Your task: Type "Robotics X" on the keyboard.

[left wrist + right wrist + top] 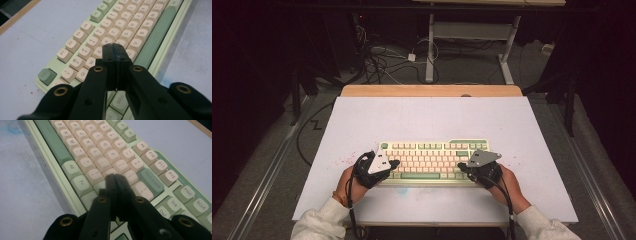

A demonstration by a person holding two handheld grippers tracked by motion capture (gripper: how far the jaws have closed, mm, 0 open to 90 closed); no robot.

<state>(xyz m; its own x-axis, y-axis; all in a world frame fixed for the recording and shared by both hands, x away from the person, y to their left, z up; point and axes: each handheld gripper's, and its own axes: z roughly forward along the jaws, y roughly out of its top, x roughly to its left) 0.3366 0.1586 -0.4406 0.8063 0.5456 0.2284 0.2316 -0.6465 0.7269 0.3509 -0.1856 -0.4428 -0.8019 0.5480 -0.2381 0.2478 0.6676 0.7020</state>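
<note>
A pale green keyboard (434, 160) with cream and green keys lies on the white board (427, 120), near its front edge. My left gripper (395, 163) hovers over the keyboard's left end, held in a hand with a light sleeve. In the left gripper view the keyboard (130, 22) runs away from me and that gripper (113, 47) is shut with nothing in it, tips over the letter keys. My right gripper (461, 167) sits over the keyboard's right part. In the right gripper view it (115, 177) is shut and empty above the keys (95, 145) near Backspace.
A wooden strip (432, 90) borders the board's far edge. Beyond it on the floor are tangled cables (382, 60) and the legs of another desk (430, 50). Small red specks (344, 161) and a faint blue smudge (402, 190) mark the board by the keyboard.
</note>
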